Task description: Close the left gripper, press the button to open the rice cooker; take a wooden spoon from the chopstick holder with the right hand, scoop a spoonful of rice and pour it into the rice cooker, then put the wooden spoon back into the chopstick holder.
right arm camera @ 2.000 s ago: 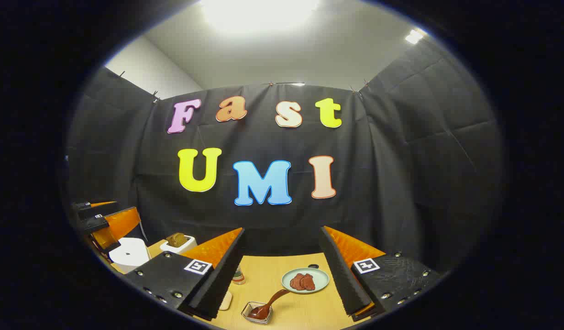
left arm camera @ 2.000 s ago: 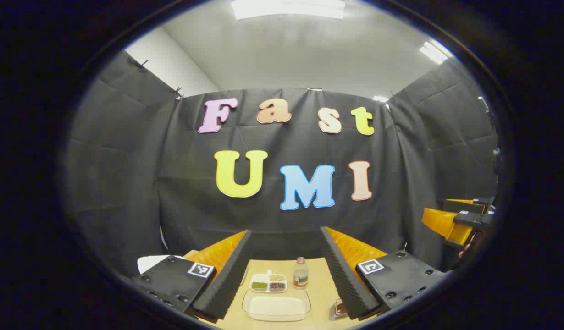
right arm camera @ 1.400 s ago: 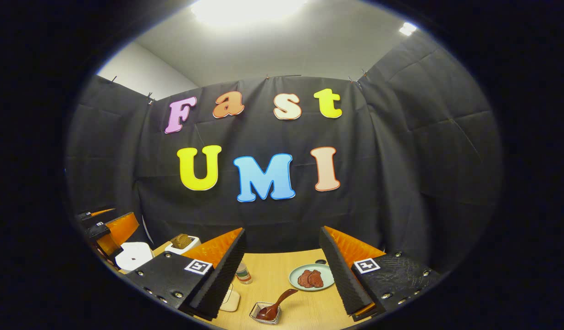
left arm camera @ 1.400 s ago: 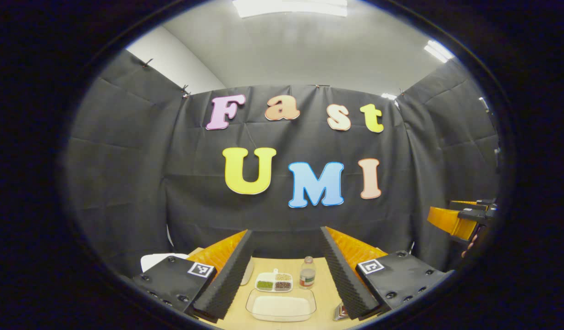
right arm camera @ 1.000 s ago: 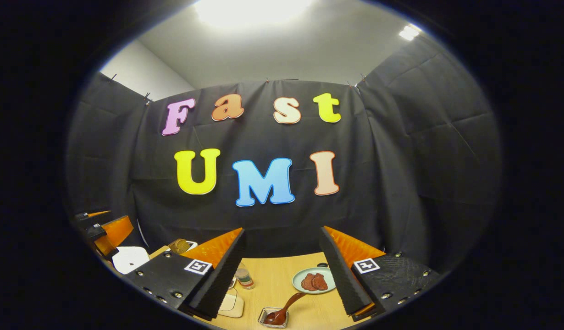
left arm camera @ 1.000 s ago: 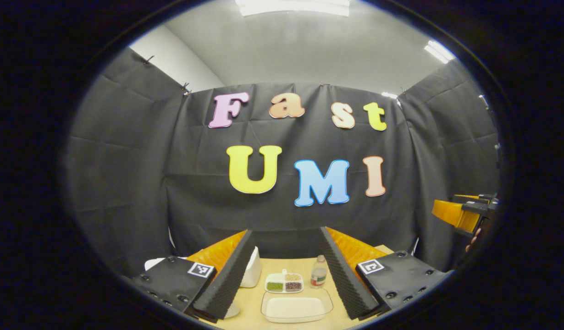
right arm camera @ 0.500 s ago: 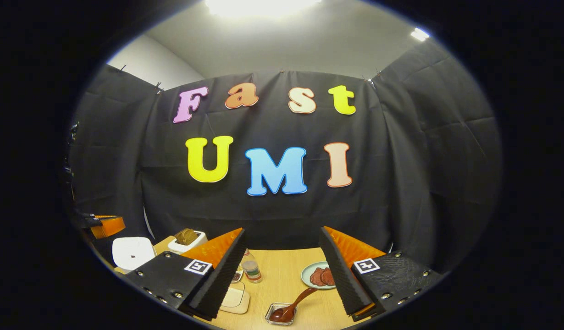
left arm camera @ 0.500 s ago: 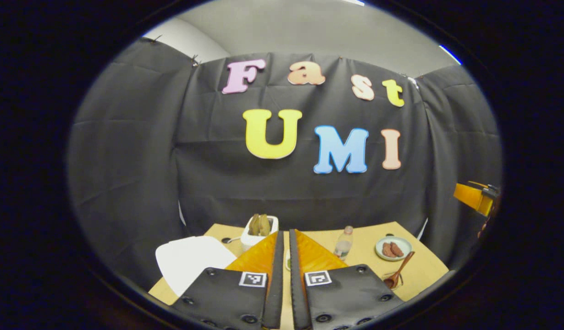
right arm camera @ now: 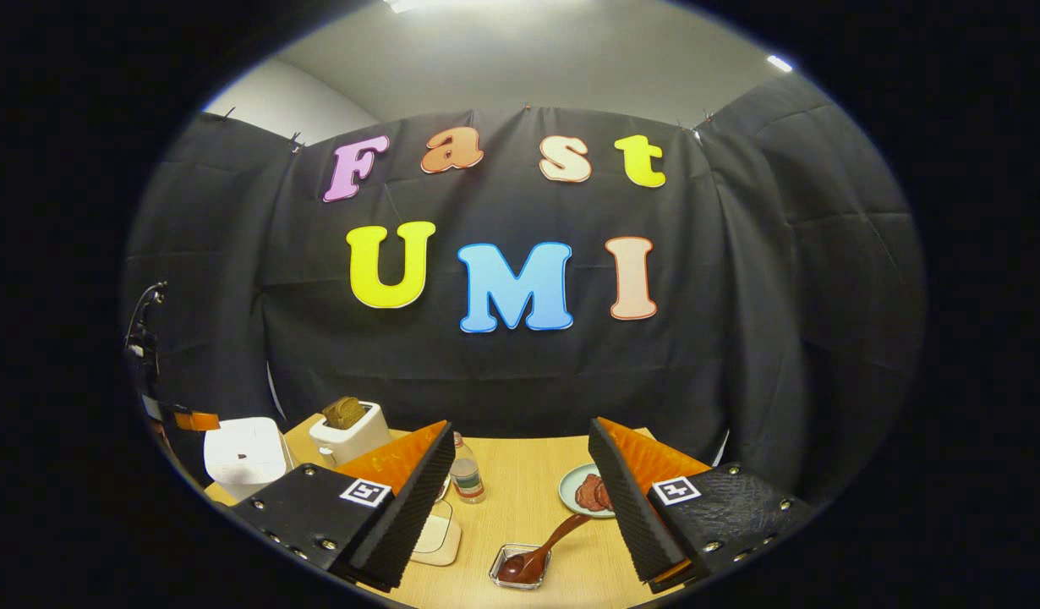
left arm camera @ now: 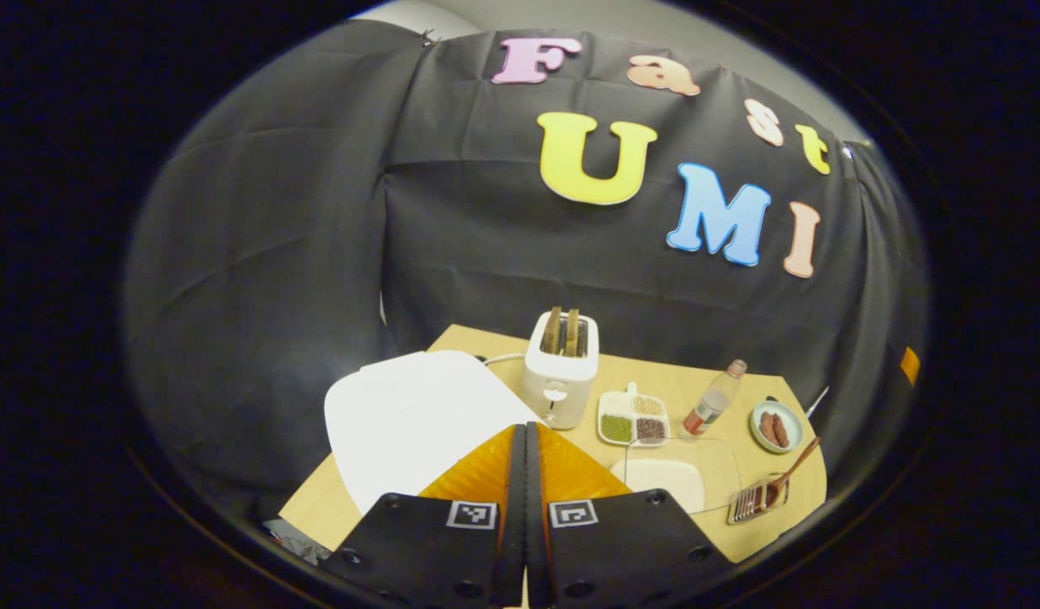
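- Left gripper point(left arm camera: 524, 474): fingers pressed together, nothing between them, held above the near edge of the white rice cooker point(left arm camera: 418, 414), lid down.
- Right gripper point(right arm camera: 520, 499): fingers spread wide, empty, above the table point(right arm camera: 520, 491).
- Wooden spoon point(right arm camera: 541, 550): rests tilted in a small clear dish point(right arm camera: 520, 565), between the right fingers.
- Clear tray of rice point(left arm camera: 681, 474): right of the cooker.

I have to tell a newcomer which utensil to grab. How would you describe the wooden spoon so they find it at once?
Start at the white toaster at the back of the table, then look along to the table's right end. There the wooden spoon leans in a small clear holder, near the plate of meat; it is the lone utensil.
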`<state>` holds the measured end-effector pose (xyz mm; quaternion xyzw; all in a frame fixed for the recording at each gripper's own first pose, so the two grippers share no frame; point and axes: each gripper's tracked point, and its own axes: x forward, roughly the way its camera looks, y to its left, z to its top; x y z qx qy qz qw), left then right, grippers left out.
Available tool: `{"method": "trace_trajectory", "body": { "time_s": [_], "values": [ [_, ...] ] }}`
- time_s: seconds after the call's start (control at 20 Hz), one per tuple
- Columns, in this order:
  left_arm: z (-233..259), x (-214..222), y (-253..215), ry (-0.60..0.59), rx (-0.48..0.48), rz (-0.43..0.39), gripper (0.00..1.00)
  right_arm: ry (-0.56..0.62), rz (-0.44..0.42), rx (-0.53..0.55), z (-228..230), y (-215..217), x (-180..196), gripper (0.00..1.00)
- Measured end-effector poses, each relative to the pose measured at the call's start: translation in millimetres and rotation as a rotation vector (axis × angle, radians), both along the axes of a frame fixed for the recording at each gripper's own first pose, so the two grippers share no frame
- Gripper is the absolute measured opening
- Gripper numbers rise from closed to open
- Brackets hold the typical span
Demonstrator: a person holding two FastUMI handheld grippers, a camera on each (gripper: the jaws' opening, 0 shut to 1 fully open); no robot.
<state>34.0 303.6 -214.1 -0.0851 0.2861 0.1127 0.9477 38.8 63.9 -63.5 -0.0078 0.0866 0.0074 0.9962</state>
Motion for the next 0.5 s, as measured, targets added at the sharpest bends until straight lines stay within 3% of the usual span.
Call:
{"method": "trace_trajectory", "body": {
  "time_s": [0.25,0.5],
  "values": [
    [-55.0,2.3,25.4,0.104,-0.046,0.040,0.09,0.019,-0.009,-0.014,-4.6,-0.2,-0.6,0.96],
    [-87.9,3.1,42.8,0.169,-0.027,0.060,0.09,0.032,-0.018,-0.022,-9.3,-0.8,1.3,0.97]
  ]
}}
